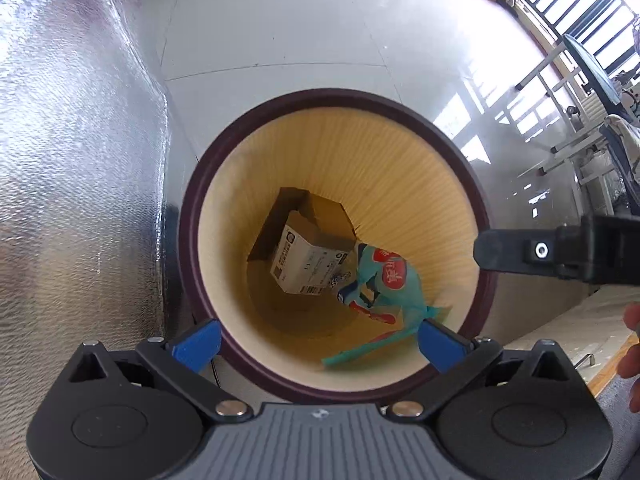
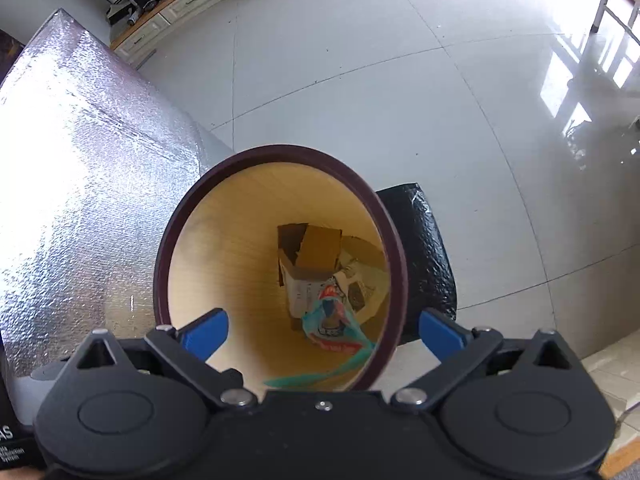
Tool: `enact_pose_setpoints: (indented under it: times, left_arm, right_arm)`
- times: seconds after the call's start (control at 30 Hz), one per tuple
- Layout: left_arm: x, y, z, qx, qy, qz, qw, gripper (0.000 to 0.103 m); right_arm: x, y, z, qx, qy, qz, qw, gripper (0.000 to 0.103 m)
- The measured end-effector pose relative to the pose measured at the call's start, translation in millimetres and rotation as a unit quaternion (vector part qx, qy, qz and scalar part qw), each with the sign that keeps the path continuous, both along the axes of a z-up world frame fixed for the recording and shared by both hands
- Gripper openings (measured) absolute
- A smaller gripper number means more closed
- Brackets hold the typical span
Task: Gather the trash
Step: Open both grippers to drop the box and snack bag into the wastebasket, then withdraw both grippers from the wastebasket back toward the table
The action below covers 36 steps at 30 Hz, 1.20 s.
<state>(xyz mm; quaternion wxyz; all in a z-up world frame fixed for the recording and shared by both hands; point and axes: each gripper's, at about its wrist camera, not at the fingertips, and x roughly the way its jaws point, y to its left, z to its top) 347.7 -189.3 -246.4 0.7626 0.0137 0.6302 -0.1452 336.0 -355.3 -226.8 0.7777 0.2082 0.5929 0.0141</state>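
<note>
A round waste bin with a dark maroon rim and pale yellow inside stands on the tiled floor below both grippers. Inside it lie a cardboard box with white labels and a teal and red snack wrapper. My left gripper hangs open over the bin's near rim, nothing between its blue pads. In the right wrist view the same bin, box and wrapper show. My right gripper is open and empty above the bin. One of its black fingers reaches in from the right in the left wrist view.
A silver foil-covered block stands close on the bin's left. A black crinkled bag lies on the floor right of the bin. A person's fingers show at the right edge. Glossy white tiles stretch beyond; a low cabinet stands far back.
</note>
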Motion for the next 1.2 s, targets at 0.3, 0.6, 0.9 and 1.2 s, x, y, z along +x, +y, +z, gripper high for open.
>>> enact_pose_setpoints:
  times: [0.3,0.6,0.9,1.2]
  left_arm:
    - [-19.2,15.5,34.9,-0.002,-0.022,0.006,0.9997,0.103]
    - [-44.3,30.4,72.7,-0.006,-0.061,0.012,0.9981,0.103]
    - [-70.4,45.2,108.4,-0.014,-0.102,0.014,0.9945,0.103]
    - [-100.1,56.4,148.5,-0.03,-0.151,0.007,0.9881,0.103]
  right_arm:
    - [-27.6,3.8,32.1,-0.024,-0.022,0.013,0.999,0.103]
    - [-59.9,9.4,64.3,-0.042,-0.051,0.017,0.998,0.103]
    - [-97.8,14.5,97.0,-0.075,-0.091,0.029,0.993,0.103]
    - [-131.5,18.5,129.9,-0.093,-0.141,0.02,0.985,0.103]
